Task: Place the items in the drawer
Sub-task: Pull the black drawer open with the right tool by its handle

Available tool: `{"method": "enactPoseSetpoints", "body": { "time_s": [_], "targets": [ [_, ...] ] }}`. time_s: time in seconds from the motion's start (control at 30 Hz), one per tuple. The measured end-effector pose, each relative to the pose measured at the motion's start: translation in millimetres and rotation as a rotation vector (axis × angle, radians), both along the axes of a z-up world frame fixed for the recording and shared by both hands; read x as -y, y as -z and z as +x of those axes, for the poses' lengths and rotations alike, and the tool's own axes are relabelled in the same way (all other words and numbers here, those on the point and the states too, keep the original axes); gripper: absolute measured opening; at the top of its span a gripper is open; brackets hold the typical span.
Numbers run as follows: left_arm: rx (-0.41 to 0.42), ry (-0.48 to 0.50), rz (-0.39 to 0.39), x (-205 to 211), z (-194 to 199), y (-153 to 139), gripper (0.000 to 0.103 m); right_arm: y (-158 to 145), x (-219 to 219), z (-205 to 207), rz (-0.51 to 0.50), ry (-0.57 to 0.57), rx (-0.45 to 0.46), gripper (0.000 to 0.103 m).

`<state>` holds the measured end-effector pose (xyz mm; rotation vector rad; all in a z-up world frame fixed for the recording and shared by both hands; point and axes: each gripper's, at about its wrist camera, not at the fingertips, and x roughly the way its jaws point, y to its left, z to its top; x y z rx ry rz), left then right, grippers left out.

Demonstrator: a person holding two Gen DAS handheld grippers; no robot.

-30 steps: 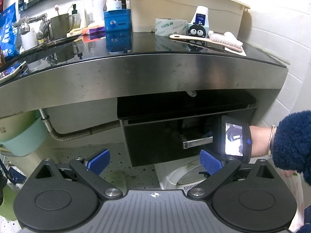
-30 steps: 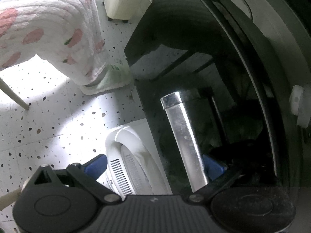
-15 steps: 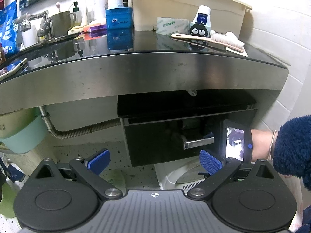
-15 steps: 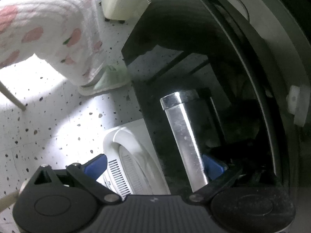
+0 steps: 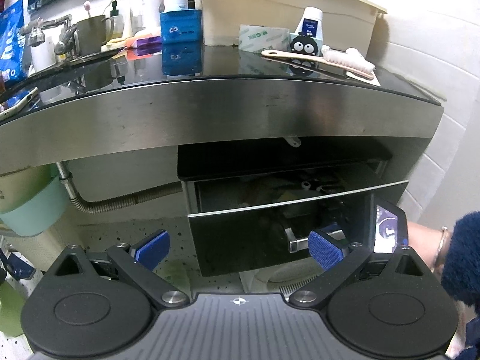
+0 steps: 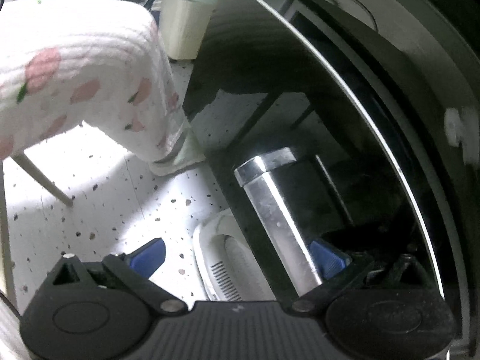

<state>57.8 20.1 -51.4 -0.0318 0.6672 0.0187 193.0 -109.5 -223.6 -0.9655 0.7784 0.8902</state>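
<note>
While the drawer (image 5: 270, 204) stood partly open under the worktop (image 5: 228, 114), my right hand-held gripper (image 6: 240, 259) stayed wide, one finger hooked behind the handle (image 6: 276, 216). My left hand-held gripper (image 5: 240, 244) hung wide and empty. The brush (image 5: 318, 60) and tape (image 5: 264, 37) lay above. That hook could slip off the smooth handle, or pulling too far could drop the drawer.

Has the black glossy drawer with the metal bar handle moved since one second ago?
Yes. The black glossy drawer has slid outward from under the steel counter edge, opening a gap on top.
</note>
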Motion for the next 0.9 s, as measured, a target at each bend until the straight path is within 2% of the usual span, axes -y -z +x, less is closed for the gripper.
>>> {"method": "enactPoseSetpoints", "body": {
  "time_s": [0.17,0.3,0.47,0.57,0.8,0.9],
  "targets": [
    [-0.004,-0.012,-0.006,-3,1,1,0.100,-14,3,7,0.114,0.134,-0.064,0.103],
    [-0.005,-0.010,-0.010,-2,2,1,0.100,-38,12,5,0.259,0.243,-0.083,0.103],
    [-0.002,0.000,-0.014,1,2,1,0.100,-59,34,-7,0.527,0.547,0.023,0.103],
    [-0.003,0.014,-0.013,4,1,1,0.100,-59,41,-15,0.623,0.681,0.054,0.103],
    [0.002,0.033,-0.007,8,-3,1,0.100,-54,54,-24,0.659,0.822,0.117,0.103],
    [-0.007,0.035,-0.020,7,0,3,0.100,-47,55,-25,0.634,0.848,0.134,0.103]
  ]
}}
